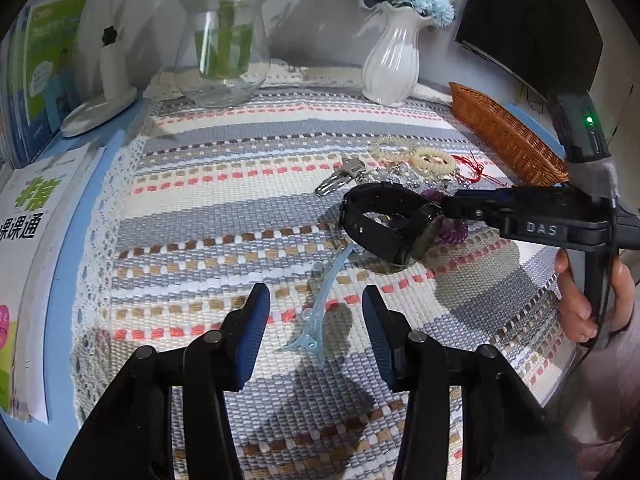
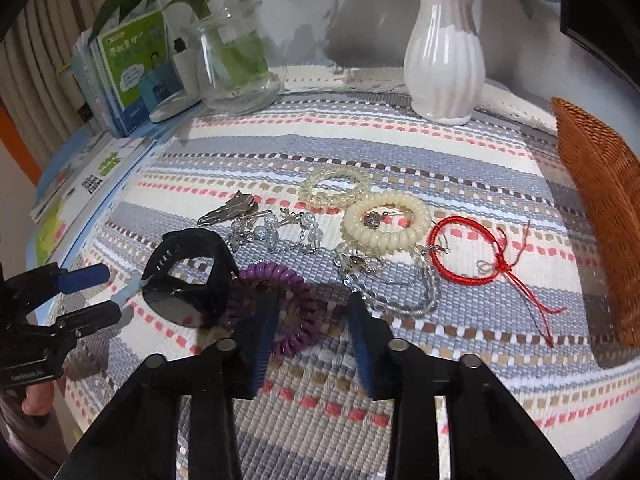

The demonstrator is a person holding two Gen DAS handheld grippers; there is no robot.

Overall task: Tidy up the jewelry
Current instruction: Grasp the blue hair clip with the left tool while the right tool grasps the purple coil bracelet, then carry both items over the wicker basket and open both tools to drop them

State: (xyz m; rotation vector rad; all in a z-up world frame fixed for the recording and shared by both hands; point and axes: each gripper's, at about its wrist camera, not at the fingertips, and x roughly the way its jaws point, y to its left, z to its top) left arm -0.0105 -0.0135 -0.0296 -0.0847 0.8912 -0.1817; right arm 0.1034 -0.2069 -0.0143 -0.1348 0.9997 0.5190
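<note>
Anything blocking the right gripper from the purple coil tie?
Nothing visible does. The purple coil tie already lies between the open jaws of the right gripper. The black watch sits against the tie's left side, and a clear bead bracelet lies close to the right jaw.

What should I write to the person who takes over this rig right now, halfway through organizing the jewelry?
Left gripper: jaws open, low over the mat, with the blue hair clip lying between them, not yet gripped.
Right gripper: jaws open around part of the purple spiral hair tie, not yet pinched.
Things: the black watch, cream bracelet, red cord bracelet and the clear bead pieces all lie loose on the striped mat.
Done: nothing sorted yet; the part of the wicker basket in view holds nothing.
Left: grip both pieces, probably carry them to the basket, then the rest.
</note>
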